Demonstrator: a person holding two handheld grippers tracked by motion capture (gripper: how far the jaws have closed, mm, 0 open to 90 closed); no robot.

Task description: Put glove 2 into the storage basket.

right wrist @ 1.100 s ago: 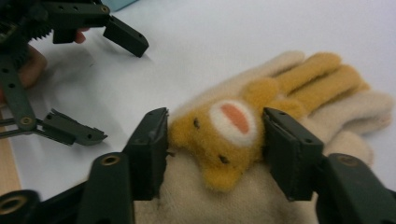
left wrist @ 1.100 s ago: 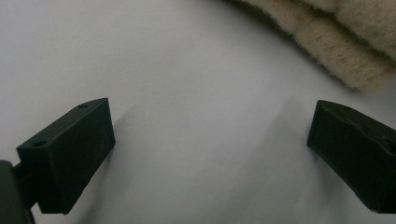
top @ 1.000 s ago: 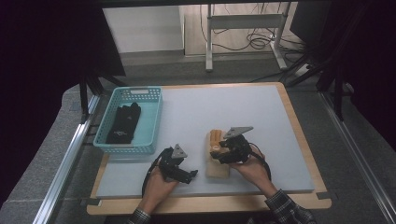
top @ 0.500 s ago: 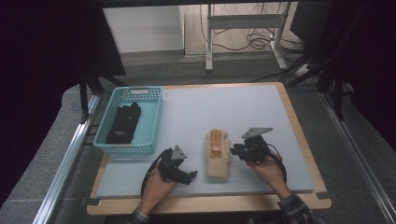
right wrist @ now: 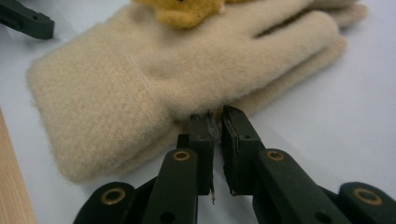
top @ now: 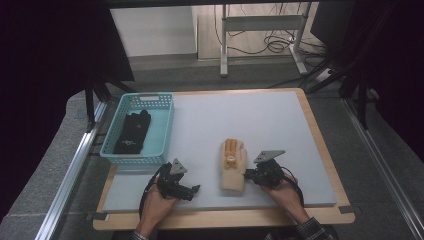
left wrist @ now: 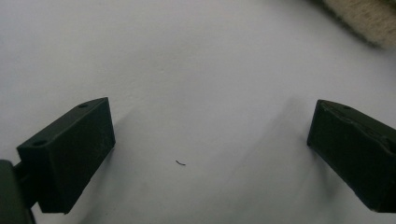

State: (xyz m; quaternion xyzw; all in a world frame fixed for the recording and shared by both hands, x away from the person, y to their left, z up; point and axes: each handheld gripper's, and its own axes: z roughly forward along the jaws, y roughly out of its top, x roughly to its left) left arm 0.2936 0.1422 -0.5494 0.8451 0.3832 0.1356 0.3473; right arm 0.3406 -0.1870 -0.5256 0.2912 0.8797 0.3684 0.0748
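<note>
No readable text, label, brand or number appears on anything here.

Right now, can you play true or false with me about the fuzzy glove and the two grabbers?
1. The cream glove lies flat on the grey table. True.
2. The left gripper has its jaws wide apart over bare table. True.
3. The left gripper is squeezing the cream glove. False: it holds nothing; the glove lies off to its side.
4. The blue basket is holding a black glove. True.
5. The right gripper is far from the cream glove. False: its nearly closed jaws sit right at the glove's edge.
</note>
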